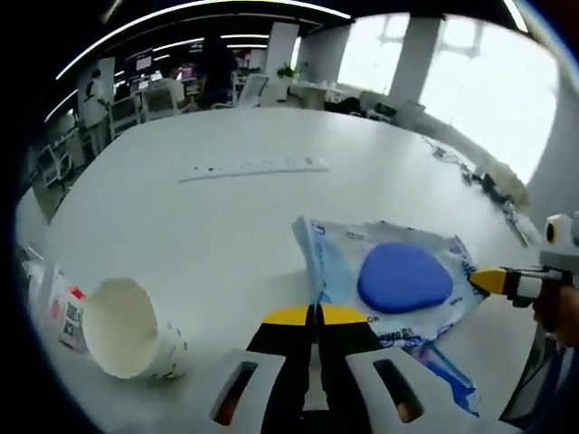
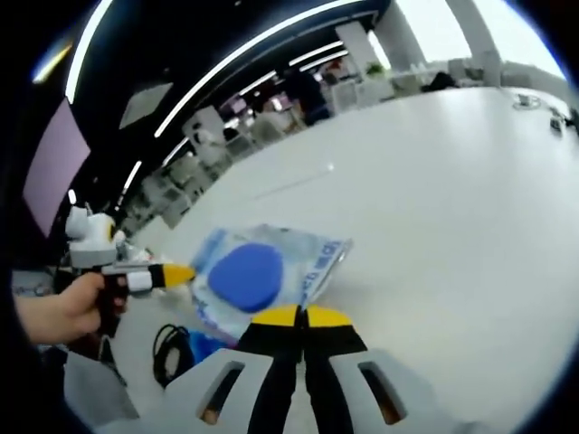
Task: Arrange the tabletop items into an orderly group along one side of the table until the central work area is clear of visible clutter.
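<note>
both grippers, left [image 1: 317, 314] and right [image 2: 301, 316], jaws pressed together, flank a clear plastic pouch holding a blue oval pad [image 1: 404, 277] on the white counter [image 1: 226, 226]; a white paper cup [image 1: 127, 330] lies tipped nearby.

- The counter [image 1: 226, 217] looked smooth, matt white.
- The packet [image 1: 398, 280] on it was glossy, crinkled clear plastic.
- The cup [image 1: 131, 330] beside the packet looked like matt paper.

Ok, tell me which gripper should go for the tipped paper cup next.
Left, probably. The paper cup lies on its side just beside the left gripper on the table. The right gripper sits on the far side of the blue packet, so it would have to cross over it.
</note>
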A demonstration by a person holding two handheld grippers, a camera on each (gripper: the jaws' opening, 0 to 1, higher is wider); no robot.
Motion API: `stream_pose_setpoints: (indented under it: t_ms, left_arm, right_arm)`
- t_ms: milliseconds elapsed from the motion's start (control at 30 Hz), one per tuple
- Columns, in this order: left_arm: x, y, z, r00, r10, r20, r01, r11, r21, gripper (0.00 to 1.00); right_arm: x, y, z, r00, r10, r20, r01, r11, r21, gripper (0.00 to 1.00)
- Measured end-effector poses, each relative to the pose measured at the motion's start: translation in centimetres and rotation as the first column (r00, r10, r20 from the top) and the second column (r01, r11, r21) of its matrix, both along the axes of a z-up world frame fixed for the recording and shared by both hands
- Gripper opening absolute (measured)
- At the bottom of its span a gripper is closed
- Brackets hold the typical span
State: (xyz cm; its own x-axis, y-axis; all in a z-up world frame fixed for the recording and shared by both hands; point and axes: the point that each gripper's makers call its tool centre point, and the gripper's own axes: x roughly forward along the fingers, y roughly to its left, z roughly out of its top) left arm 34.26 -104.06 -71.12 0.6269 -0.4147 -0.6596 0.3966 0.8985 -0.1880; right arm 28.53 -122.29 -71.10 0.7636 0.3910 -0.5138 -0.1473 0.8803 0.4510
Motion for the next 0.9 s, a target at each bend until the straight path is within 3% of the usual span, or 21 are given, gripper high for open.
stream_pose_setpoints:
  t_ms: [300,433,533,800,900]
  left_arm:
    - [-1.0,3.1,-0.2,0.996,0.087,0.022,-0.089,0.994,0.067,0.01]
    - [-1.2,4.4,-0.5,0.995,0.09,0.038,-0.095,0.986,0.14,0.01]
    - [-1.1,5.6,-0.6,0.995,0.062,0.08,-0.082,0.96,0.268,0.01]
    - [-1.2,7.1,-1.6,0.995,0.076,0.071,-0.096,0.931,0.352,0.01]
    - [-1.0,7.7,-1.6,0.996,0.014,0.088,-0.052,0.892,0.448,0.01]
  right_arm:
    - [0.7,2.7,-0.2,0.996,0.088,-0.002,-0.088,0.996,-0.008,0.0]
    - [1.3,4.1,-0.7,0.99,0.138,-0.005,-0.138,0.99,-0.023,0.0]
    - [1.8,5.2,-1.1,0.984,0.179,-0.001,-0.179,0.984,-0.008,0.0]
    - [2.6,7.0,-2.0,0.972,0.234,-0.017,-0.234,0.972,-0.026,0.0]
    - [3.0,7.6,-2.3,0.966,0.259,-0.011,-0.26,0.965,-0.028,0.0]
